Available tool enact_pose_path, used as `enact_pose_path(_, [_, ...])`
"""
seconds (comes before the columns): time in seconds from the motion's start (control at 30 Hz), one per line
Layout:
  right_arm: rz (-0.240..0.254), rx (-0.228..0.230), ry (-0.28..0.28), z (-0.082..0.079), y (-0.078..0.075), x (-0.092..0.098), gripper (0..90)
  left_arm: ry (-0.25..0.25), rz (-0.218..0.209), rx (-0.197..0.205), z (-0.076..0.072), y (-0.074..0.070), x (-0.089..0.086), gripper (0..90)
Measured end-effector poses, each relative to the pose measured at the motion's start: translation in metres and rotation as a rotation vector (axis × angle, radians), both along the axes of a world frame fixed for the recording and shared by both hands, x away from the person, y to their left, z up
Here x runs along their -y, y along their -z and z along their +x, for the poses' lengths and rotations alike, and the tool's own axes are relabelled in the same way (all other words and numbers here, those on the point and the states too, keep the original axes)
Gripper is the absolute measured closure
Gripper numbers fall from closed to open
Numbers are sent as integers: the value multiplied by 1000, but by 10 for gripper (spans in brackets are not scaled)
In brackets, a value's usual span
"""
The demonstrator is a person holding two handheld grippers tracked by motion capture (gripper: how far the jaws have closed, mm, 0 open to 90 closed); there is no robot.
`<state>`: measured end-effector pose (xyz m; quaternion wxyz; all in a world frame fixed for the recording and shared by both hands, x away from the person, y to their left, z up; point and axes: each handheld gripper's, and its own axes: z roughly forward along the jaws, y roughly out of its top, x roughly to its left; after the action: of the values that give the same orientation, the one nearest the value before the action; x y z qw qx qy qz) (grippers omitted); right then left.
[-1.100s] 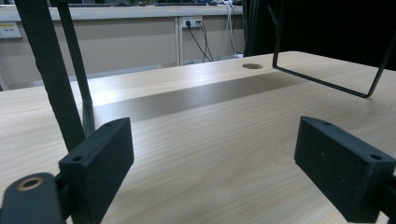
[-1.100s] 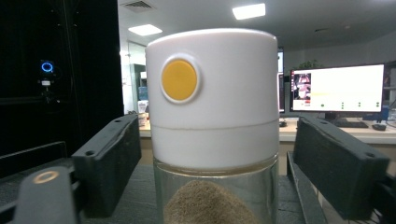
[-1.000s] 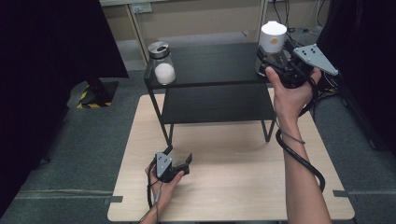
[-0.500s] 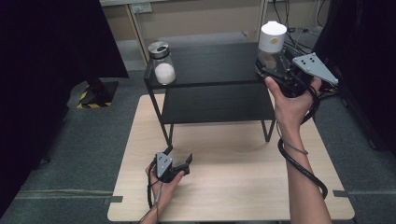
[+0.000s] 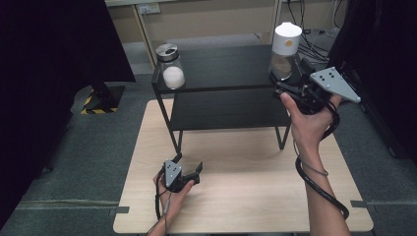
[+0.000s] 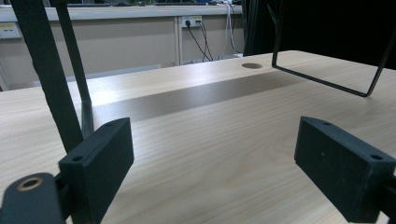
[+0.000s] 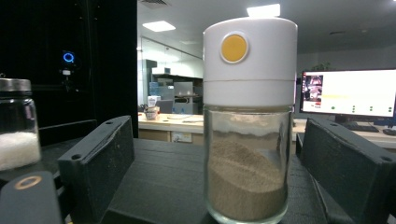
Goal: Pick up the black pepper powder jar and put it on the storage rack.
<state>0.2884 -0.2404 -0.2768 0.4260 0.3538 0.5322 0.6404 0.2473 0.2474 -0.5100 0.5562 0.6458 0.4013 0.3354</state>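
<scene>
Fingers of the right gripper (image 5: 287,87) are spread wide on either side of the white-capped jar (image 5: 285,51), pads not pressing on the glass; the jaws have just been opening, with the jar between them. In the right gripper view the jar (image 7: 249,121) is seen upright at centre frame, glass body part-filled with tan powder, white cap with a round yellow button, black pads seen left and right of it with gaps at both sides. In the high view the jar is placed at the upper right, on the right end of the black shelf's (image 5: 231,69) top tier, and the right gripper is held just below it by the right hand (image 5: 307,120). Fingers of the left gripper (image 5: 189,169) are also held apart with nothing between them; it is held low over the wooden table (image 5: 246,196) at lower centre-left by the left hand (image 5: 172,196). In the left gripper view bare tabletop is seen between the pads, with the shelf's thin black legs at upper left and upper right. A second jar (image 5: 169,66), metal-lidded with white contents, is placed at the shelf's left end, well apart from both grippers.
</scene>
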Motion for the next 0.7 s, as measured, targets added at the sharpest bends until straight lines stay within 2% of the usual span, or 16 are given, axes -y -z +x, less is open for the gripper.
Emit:
enact_pose_path(0.33, [-1, -2, -25, -14, 15, 5, 102, -1, 2, 0, 0, 0, 0, 113])
enact_pose_path(0.7, [-3, -30, -54, -30, 38, 12, 102, -2, 1, -1, 0, 0, 0, 113])
